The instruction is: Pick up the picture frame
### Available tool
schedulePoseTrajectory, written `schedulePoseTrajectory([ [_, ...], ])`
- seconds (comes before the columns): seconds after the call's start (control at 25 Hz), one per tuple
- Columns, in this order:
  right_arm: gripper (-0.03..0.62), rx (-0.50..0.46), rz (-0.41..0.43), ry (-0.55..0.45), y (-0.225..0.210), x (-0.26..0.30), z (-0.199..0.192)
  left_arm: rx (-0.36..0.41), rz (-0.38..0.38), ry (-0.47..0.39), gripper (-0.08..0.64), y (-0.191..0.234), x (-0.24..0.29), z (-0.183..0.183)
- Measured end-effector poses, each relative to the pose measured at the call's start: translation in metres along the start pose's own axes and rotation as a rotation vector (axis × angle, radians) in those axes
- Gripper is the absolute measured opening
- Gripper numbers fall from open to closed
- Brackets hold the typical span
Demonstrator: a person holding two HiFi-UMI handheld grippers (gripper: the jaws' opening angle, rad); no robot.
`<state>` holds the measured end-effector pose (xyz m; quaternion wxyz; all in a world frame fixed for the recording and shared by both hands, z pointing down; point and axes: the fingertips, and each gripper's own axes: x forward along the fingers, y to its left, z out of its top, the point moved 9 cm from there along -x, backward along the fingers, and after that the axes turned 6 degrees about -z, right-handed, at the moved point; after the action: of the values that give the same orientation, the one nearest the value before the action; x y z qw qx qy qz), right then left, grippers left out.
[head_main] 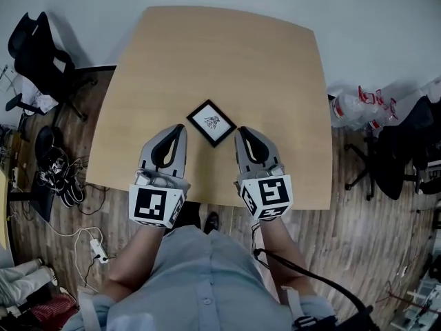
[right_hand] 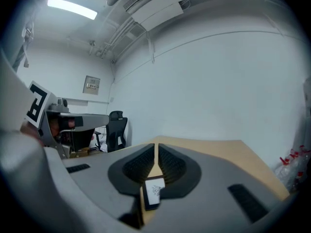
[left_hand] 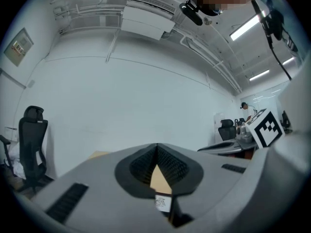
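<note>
Seeing picture frame [head_main: 211,122] whole needs head view.

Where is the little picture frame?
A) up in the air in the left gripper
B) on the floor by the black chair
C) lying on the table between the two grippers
C: the picture frame lies flat on the table, between the left gripper and right gripper.
</note>
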<state>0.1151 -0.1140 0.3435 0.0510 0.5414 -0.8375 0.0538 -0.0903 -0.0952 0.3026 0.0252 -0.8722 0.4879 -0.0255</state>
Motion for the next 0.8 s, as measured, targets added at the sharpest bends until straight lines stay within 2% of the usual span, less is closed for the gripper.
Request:
schedulePoseTrajectory([
  [0.24,0.064,-0.002,0.018,0.088,0.004,0.02,-0.019,-0.049,-0.034,0.076,0.0,0.009,0.014,-0.025],
  [0.48,0.126,0.025,0.048,0.15,0.004,0.036,-0.039,-0.141,-0.034,0.116,0.0,0.016,0.03,-0.035],
  [0.6,0.179,0.04,0.07,0.189,0.006,0.044,-0.051,-0.159,-0.041,0.143,0.0,0.021,0.036,-0.043],
  [0.76,0.253,0.03,0.097,0.254,0.009,0.053,-0.068,-0.134,-0.067,0.168,0.0,0.03,0.038,-0.057],
  [0.8,0.281,0.023,0.107,0.266,0.01,0.057,-0.071,-0.148,-0.062,0.183,0.0,0.032,0.039,-0.061],
])
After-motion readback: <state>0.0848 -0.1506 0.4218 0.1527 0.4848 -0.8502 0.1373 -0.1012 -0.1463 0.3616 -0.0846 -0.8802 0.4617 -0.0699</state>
